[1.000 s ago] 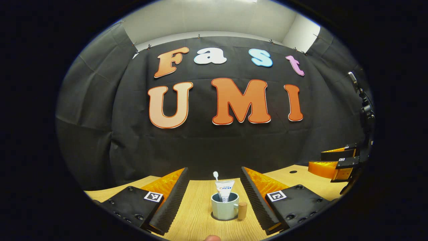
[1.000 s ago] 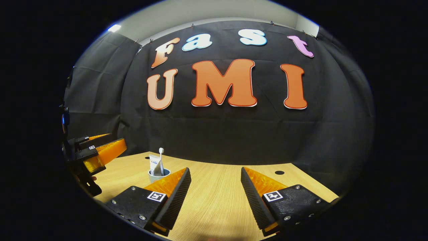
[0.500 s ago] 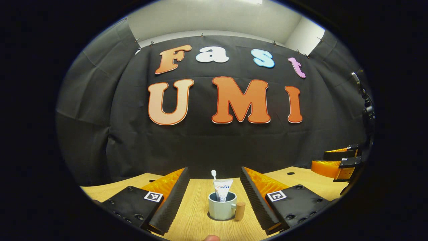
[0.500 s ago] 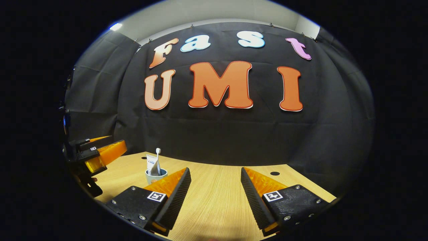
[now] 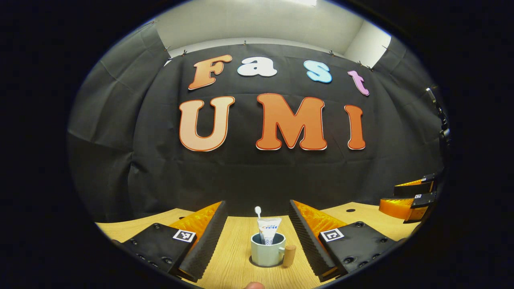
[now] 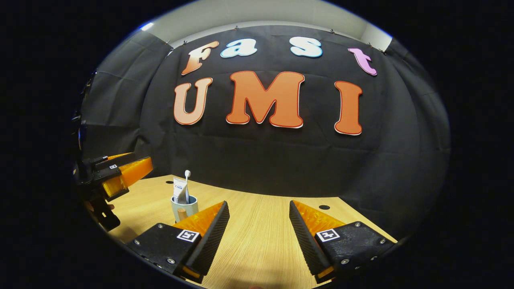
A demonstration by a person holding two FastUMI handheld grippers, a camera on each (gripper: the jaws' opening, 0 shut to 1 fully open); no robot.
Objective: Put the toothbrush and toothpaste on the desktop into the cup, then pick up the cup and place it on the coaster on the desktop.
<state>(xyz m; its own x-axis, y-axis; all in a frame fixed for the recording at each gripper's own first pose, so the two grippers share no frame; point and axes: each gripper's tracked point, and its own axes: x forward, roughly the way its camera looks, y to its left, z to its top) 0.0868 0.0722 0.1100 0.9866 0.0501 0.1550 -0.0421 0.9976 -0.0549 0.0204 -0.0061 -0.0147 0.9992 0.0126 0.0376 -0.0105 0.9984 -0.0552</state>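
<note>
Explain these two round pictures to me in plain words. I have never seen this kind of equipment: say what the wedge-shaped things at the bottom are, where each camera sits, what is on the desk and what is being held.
There is no robot here: a person holds a two-finger gripper in each hand, and a fisheye camera rides on each one, looking forward along its fingers. The wedges at the bottom of each picture are those fingers.

In the left gripper view, the left gripper is open, with a cup standing on the wooden desk between its fingers, untouched. A toothbrush and a toothpaste tube stand in the cup, which has a wooden handle.

In the right gripper view, the right gripper is also open and holds nothing. The same cup shows off to its left, with the left gripper beyond it.

A coaster cannot be made out.
</note>
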